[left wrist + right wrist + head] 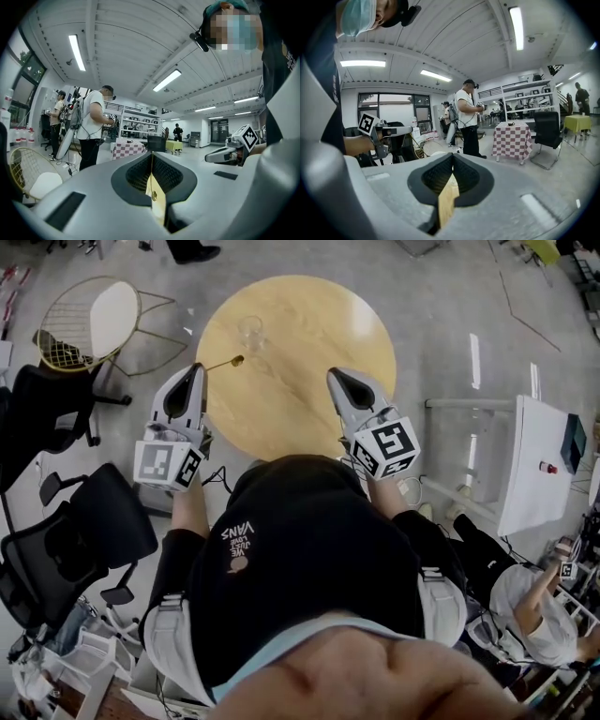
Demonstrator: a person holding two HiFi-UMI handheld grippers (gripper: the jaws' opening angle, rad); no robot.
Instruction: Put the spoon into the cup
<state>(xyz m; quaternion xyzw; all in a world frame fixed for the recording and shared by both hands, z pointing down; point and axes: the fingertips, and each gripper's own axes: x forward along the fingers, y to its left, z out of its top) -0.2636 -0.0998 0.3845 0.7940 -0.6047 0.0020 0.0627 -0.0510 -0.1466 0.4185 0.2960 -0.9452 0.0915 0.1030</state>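
A clear glass cup (pixel 250 334) stands on the far left part of the round wooden table (pixel 319 343). My left gripper (pixel 199 367) hovers at the table's left edge, shut on the handle of a thin gold spoon (pixel 228 362). The spoon's bowl points toward the cup and stops short of it. In the left gripper view the spoon (pixel 153 196) shows as a thin gold line pinched between the closed jaws. My right gripper (pixel 334 377) is over the table's near right side, shut with nothing in it. Only wood shows through its jaw gap (pixel 447 199).
A wire-frame chair with a white seat (pixel 94 320) stands left of the table. Black office chairs (pixel 84 521) are at the near left, and a white cabinet (pixel 539 465) is at the right. A person (pixel 534 606) sits at the lower right. Other people stand further off in the room.
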